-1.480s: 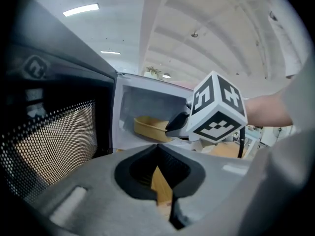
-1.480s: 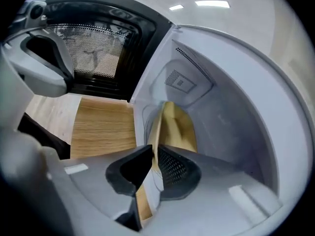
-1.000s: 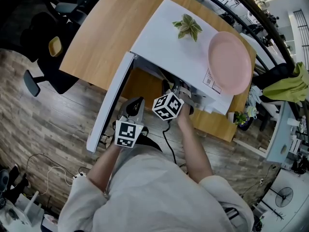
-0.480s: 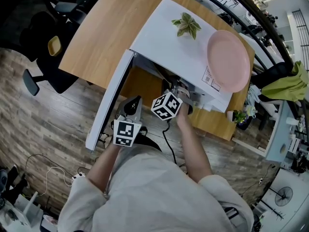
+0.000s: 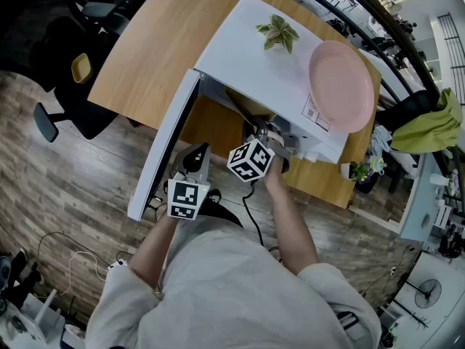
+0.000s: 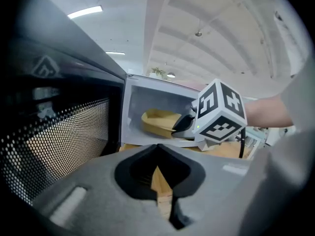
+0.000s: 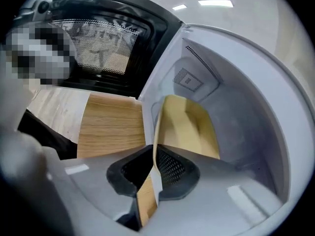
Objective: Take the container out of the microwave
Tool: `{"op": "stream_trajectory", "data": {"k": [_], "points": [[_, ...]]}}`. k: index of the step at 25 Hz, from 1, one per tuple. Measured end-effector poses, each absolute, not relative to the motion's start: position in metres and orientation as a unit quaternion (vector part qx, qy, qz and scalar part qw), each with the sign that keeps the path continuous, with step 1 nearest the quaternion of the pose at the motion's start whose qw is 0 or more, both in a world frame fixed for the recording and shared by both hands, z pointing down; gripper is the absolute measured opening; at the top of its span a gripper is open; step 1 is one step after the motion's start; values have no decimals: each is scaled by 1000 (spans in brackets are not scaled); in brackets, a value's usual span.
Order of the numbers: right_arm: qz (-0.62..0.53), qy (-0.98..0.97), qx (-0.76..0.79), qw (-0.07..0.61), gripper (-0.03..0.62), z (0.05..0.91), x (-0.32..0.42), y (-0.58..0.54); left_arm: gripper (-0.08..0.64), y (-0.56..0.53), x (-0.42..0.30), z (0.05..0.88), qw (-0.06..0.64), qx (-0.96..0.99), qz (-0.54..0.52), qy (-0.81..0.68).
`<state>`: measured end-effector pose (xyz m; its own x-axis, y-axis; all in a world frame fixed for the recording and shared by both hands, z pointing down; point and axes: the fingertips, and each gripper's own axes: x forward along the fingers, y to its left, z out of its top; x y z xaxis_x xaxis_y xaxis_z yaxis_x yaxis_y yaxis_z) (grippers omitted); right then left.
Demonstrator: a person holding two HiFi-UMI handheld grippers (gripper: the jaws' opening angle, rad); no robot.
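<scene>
Container (image 7: 189,127) sitting inside open microwave (image 5: 269,71), which is standing by near edge of counter (image 5: 145,57). Right gripper (image 7: 153,173) reaching into cavity, jaws pinching container's near rim. Left gripper (image 6: 160,178) hovering off counter's near edge beside swung-out door (image 5: 163,155), jaws pressed together, gripping nothing. Pink plate (image 5: 341,86) and small plant (image 5: 276,33) resting on microwave top.
</scene>
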<state>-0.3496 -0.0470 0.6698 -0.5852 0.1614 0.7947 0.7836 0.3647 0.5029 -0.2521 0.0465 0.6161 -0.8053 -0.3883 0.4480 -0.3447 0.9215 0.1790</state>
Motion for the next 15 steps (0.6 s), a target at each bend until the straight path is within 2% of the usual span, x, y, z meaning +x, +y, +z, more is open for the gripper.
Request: {"op": "stream_trajectory", "data": {"k": [15], "points": [[-436, -779, -317, 319, 35, 649, -327, -53, 3, 34, -243, 608, 237, 196, -43, -950]]}}
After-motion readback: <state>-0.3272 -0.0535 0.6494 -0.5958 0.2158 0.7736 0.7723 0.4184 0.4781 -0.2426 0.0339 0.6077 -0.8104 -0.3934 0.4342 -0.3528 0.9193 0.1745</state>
